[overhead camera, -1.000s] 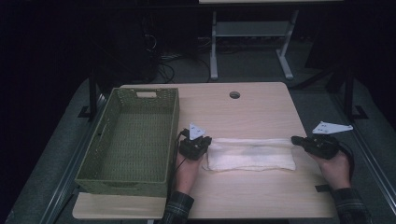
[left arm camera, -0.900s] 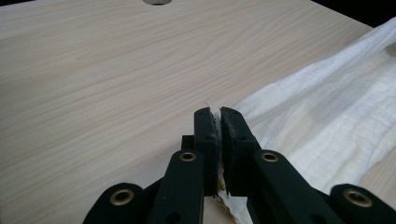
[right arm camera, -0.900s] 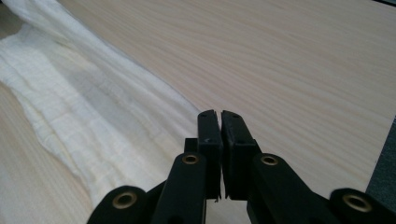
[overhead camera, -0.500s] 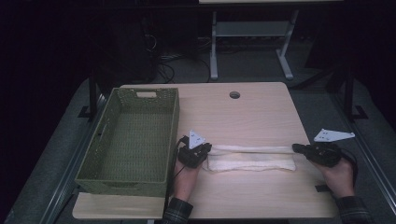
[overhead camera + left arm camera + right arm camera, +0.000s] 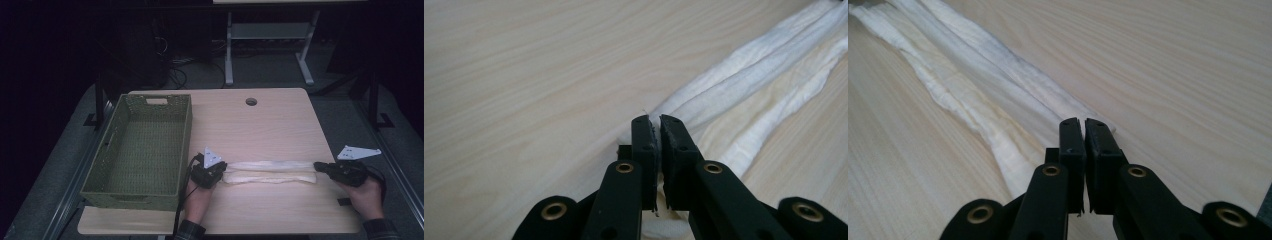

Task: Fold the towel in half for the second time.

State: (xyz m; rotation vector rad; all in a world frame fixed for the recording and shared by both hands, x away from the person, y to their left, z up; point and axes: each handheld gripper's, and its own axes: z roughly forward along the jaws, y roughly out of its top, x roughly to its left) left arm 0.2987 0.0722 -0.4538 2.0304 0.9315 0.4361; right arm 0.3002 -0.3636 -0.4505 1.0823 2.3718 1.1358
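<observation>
A white cloth [image 5: 270,171], folded into a long narrow band, lies stretched across the near part of the wooden table [image 5: 250,130]. My left gripper [image 5: 220,172] is shut on the cloth's left end; in the left gripper view the cloth [image 5: 744,95] runs away from the pinched jaws of that gripper [image 5: 658,120], with a sliver of fabric between them. My right gripper [image 5: 319,167] is shut on the cloth's right end; in the right gripper view the cloth [image 5: 973,85] stretches off from the tips of that gripper [image 5: 1082,122].
An empty green woven basket [image 5: 141,145] stands on the table's left side, close beside my left hand. A round cable hole [image 5: 251,101] sits near the far edge. Beyond the table are a dark floor and a white desk frame [image 5: 270,40].
Both grippers have drawn back toward the near edge with the cloth's ends. The cloth has gone from a wider folded rectangle to a narrower band.
</observation>
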